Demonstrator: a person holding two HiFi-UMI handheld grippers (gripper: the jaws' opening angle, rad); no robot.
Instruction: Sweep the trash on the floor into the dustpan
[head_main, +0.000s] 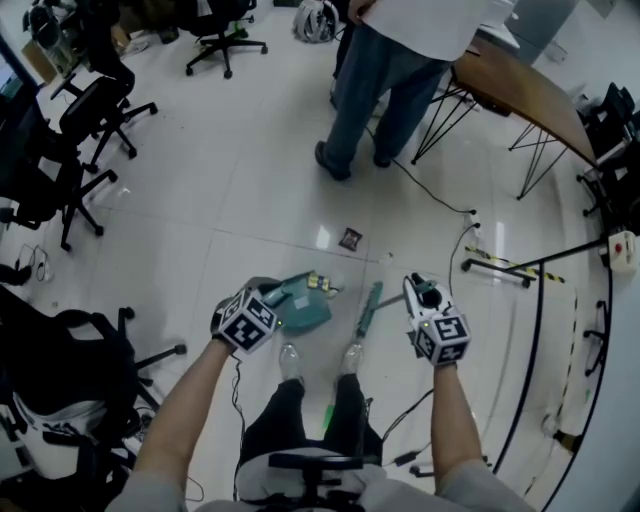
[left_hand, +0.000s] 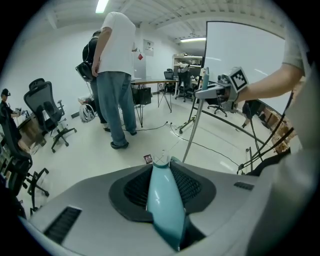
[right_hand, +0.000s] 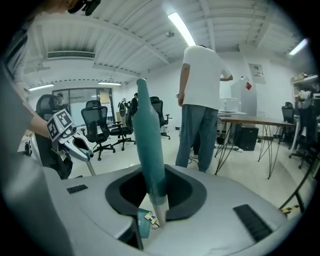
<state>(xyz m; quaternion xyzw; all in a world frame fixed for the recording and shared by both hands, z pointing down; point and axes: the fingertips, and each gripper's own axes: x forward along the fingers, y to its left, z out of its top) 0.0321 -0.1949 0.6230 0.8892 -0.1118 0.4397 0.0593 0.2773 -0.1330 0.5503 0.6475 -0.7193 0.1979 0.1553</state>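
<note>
The left gripper (head_main: 262, 300) is clamped narrow on the smooth, tapering handle of a teal plastic dustpan (head_main: 300, 303). The left gripper view shows that handle filling the gap between its ribbed dark pads. The right gripper (head_main: 420, 292) is closed on a broom (head_main: 368, 308). The right gripper view shows the broom's rounded teal plastic grip (right_hand: 150, 145) running up between the jaws and a thin bright metal shaft (right_hand: 159, 210) below it. A few scraps of small printed packaging (head_main: 320, 283) already lie at the pan's far edge.

A dark, square, crinkled wrapper (head_main: 350, 238) lies flat on the glossy pale tiled floor (head_main: 250, 190). It is beyond the dustpan's lip and apart from it, with the broom well short of it. I cannot tell whether the pan touches the tiles.

The pan and broom sit just ahead of the wearer's two pale shoes (head_main: 290, 362). Open shiny floor stretches from the wrapper to a standing person in blue jeans (head_main: 375, 85). At the right, a thin black cable (head_main: 440, 195) snakes from the wire legs of a curved wooden table (head_main: 520, 85). A yellow-and-black striped strip (head_main: 510, 265) also lies there. Black mesh office chairs on castors (head_main: 95, 120) edge the left side
</note>
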